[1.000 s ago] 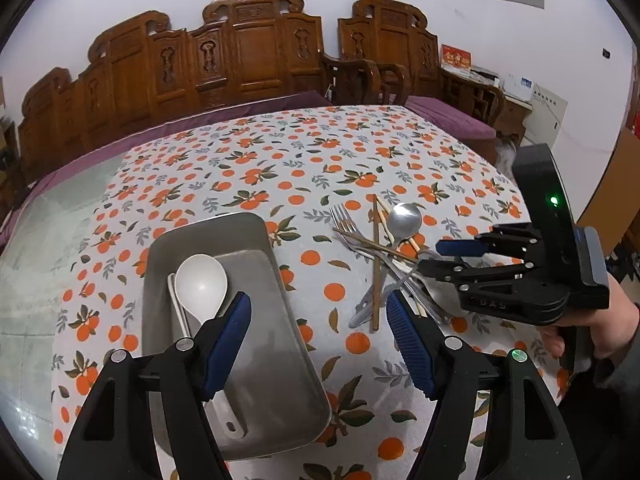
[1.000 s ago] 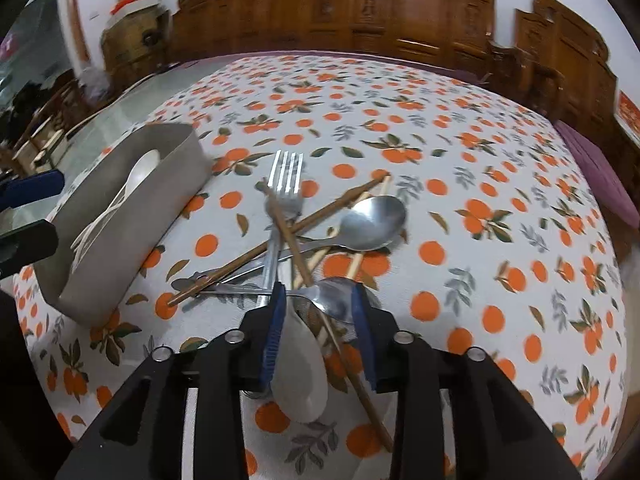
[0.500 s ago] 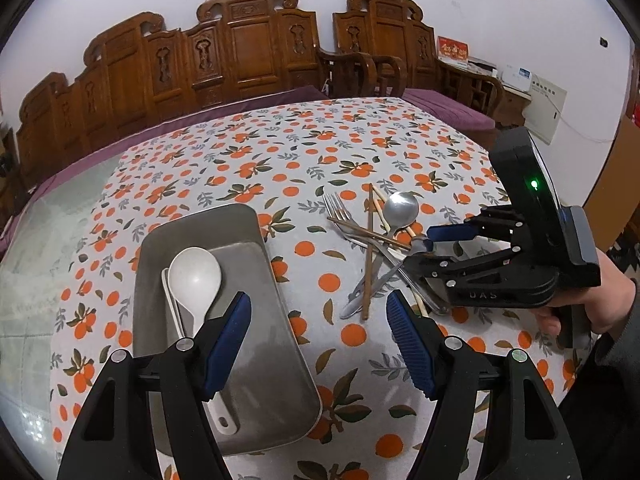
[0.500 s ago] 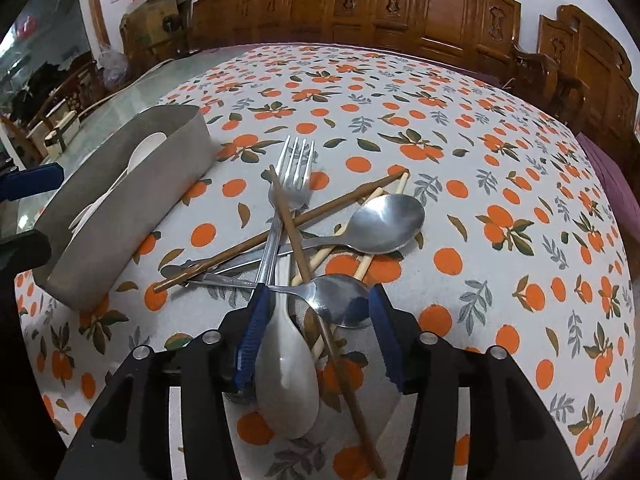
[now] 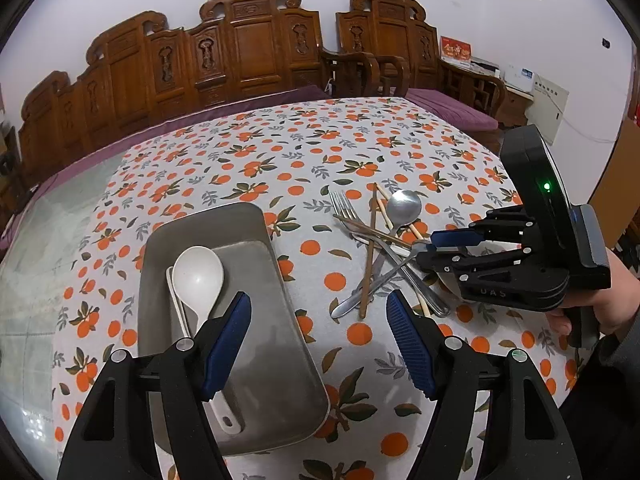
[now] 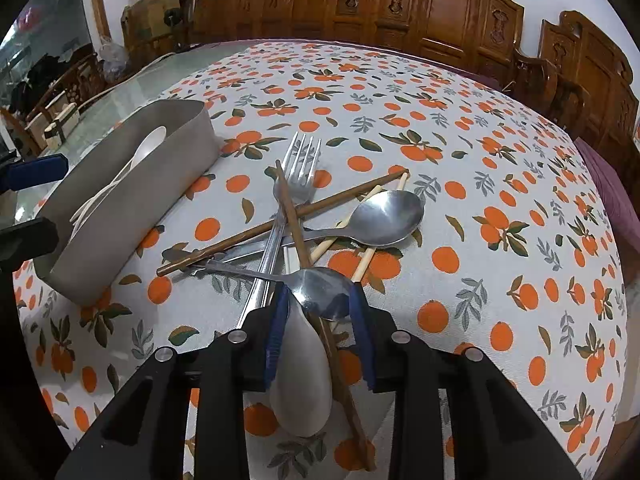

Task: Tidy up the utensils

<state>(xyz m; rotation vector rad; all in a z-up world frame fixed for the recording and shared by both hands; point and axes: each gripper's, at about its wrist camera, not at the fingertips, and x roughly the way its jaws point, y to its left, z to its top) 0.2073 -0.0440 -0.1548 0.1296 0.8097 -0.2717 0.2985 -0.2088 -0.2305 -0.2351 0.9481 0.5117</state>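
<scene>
Spoons come first: your right gripper (image 6: 320,320) has been closing around the small steel spoon's bowl (image 6: 320,292) atop the pile mid-tablecloth. Lift straight up, clear of the brown chopstick (image 6: 296,220). Your left gripper (image 5: 318,340) gapes empty over the grey metal tray (image 5: 256,280).

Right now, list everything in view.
tray: 1, grey, left of pile
white spoons: 1 in tray, 1 in pile
metal spoons: 2, silver, pile
fork: 1 seen, silver, pile
chopsticks: 2 dark brown, 2 pale, crossed in pile
tablecloth: 1, white with oranges
carved chairs: several, brown, behind table
hand: 1, holding right claw
left claw: open, empty, over tray
right claw: jaws just closing around smaller metal spoon and white spoon; grip unclear
</scene>
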